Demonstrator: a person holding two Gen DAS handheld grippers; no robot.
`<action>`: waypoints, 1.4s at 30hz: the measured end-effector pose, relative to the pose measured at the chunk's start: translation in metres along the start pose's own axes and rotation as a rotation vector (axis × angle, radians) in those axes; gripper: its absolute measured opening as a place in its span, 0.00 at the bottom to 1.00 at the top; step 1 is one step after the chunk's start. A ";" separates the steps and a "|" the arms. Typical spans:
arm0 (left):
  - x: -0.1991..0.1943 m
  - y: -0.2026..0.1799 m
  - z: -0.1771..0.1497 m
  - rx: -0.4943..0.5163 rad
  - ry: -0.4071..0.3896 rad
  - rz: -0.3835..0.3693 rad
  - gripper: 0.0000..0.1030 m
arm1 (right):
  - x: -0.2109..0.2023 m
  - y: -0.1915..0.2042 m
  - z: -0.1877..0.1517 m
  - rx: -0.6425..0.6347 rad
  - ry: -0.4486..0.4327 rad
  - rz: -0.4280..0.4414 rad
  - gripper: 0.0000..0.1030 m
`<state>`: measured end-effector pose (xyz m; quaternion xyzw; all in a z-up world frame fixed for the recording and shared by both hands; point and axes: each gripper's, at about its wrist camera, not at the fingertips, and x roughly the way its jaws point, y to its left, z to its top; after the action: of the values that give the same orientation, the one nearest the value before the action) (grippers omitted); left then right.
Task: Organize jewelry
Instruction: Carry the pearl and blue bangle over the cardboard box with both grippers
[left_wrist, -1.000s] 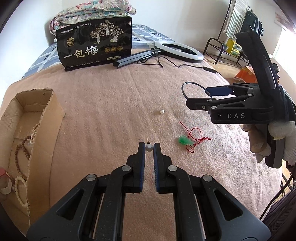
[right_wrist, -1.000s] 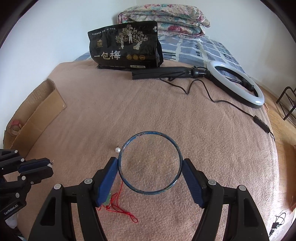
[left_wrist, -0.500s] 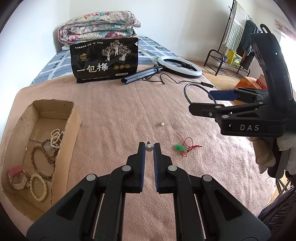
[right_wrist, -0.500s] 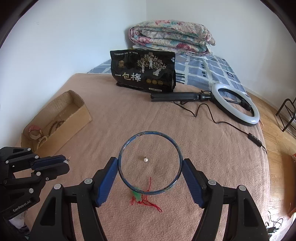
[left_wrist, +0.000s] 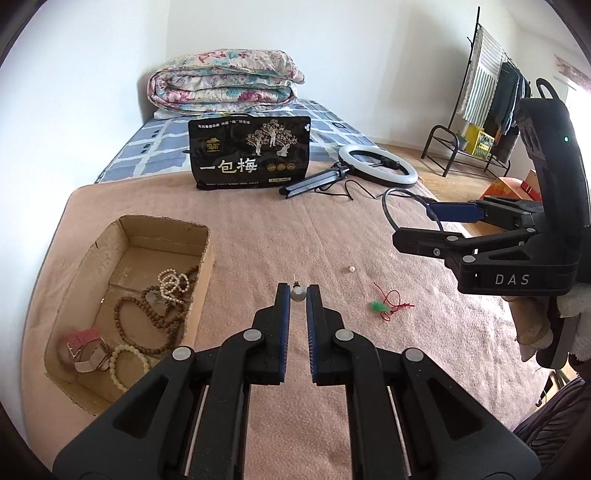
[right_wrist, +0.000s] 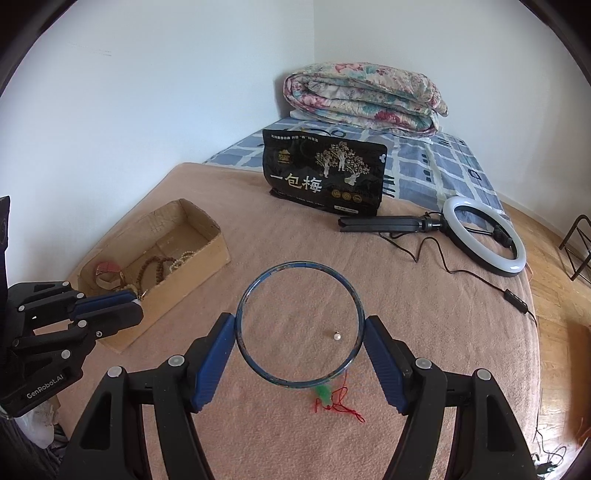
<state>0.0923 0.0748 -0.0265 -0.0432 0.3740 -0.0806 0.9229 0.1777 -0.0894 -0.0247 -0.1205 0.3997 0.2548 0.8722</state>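
My left gripper (left_wrist: 297, 295) is shut on a small grey pearl earring (left_wrist: 297, 294) and holds it above the pink blanket, right of the cardboard box (left_wrist: 201, 254). The box holds bead bracelets (left_wrist: 155, 314) and a pink watch. My right gripper (right_wrist: 300, 332) is shut on a blue bangle (right_wrist: 258, 373), held above the blanket; it also shows in the left wrist view (left_wrist: 436, 221). A loose pearl (right_wrist: 336, 336) and a red cord with a green charm (right_wrist: 334, 400) lie on the blanket. The left gripper also shows in the right wrist view (right_wrist: 136, 306), near the box (right_wrist: 184, 291).
A black snack bag (left_wrist: 251, 155) stands at the back. A ring light (left_wrist: 376, 164) with its stand and cable lies at the back right. A folded quilt (left_wrist: 221, 85) sits on the bed behind. A clothes rack (left_wrist: 476, 110) stands far right.
Both grippers have lifted and drawn back, still holding the earring and the bangle. The views have swung left, so the whole box and its contents now show.
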 end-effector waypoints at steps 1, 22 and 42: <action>-0.002 0.004 0.000 -0.004 -0.005 0.006 0.07 | 0.000 0.003 0.001 -0.003 -0.001 0.003 0.71; -0.024 0.103 -0.003 -0.117 -0.041 0.141 0.07 | 0.024 0.080 0.026 -0.056 -0.005 0.109 0.71; -0.001 0.181 -0.004 -0.192 -0.011 0.209 0.07 | 0.073 0.169 0.035 -0.154 0.037 0.204 0.71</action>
<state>0.1098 0.2525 -0.0538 -0.0927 0.3774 0.0521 0.9199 0.1486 0.0927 -0.0579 -0.1505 0.4053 0.3697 0.8225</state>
